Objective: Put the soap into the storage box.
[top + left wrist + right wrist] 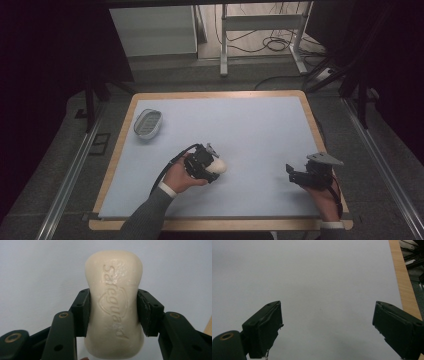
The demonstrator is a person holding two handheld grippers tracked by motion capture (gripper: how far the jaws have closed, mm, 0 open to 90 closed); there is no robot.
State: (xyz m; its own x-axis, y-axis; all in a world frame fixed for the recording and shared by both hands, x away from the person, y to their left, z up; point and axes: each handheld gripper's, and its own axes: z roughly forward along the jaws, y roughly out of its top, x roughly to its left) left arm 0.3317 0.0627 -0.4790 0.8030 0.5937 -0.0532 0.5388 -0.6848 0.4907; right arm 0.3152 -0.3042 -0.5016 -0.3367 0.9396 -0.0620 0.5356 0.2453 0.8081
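Note:
A cream bar of soap (115,305) stamped "Safeguard" is clamped between the pads of my left gripper (113,312), which is shut on its two long sides. From above, the soap (218,166) sticks out to the right of the left gripper (212,167) near the middle front of the table. My right gripper (290,172) is at the front right, held low over the pale mat. In the right gripper view its jaws stand wide apart and open (327,330) with nothing between them.
A small grey oval soap dish (148,123) sits at the table's left side, well away from both grippers. The pale blue mat (250,130) covers the table, with a wooden edge (404,280) close to the right gripper. Desk legs and cables stand beyond the far edge.

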